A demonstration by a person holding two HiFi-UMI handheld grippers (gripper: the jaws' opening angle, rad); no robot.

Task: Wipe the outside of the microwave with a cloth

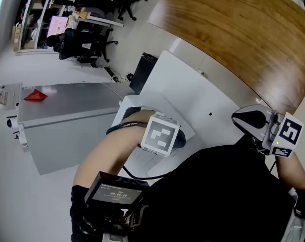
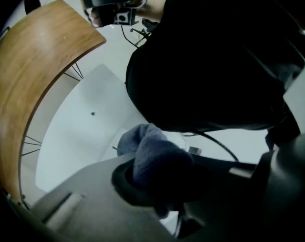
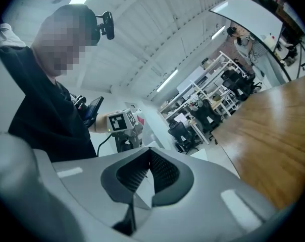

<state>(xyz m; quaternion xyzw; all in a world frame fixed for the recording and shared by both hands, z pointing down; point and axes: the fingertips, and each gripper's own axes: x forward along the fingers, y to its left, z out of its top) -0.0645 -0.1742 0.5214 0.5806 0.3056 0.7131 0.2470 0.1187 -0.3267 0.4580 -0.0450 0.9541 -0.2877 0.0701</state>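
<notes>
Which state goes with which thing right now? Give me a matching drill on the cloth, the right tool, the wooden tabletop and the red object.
Things:
1. cloth
2. right tool
3. wooden tabletop
4. red object

States:
A. lies on the grey surface at the far left of the head view
B. jaws together, nothing between them
C. clamped in the left tool
D. brown and curved, at the top right of the head view

Pairs: 1-C, 2-B, 3-D, 4-A
</notes>
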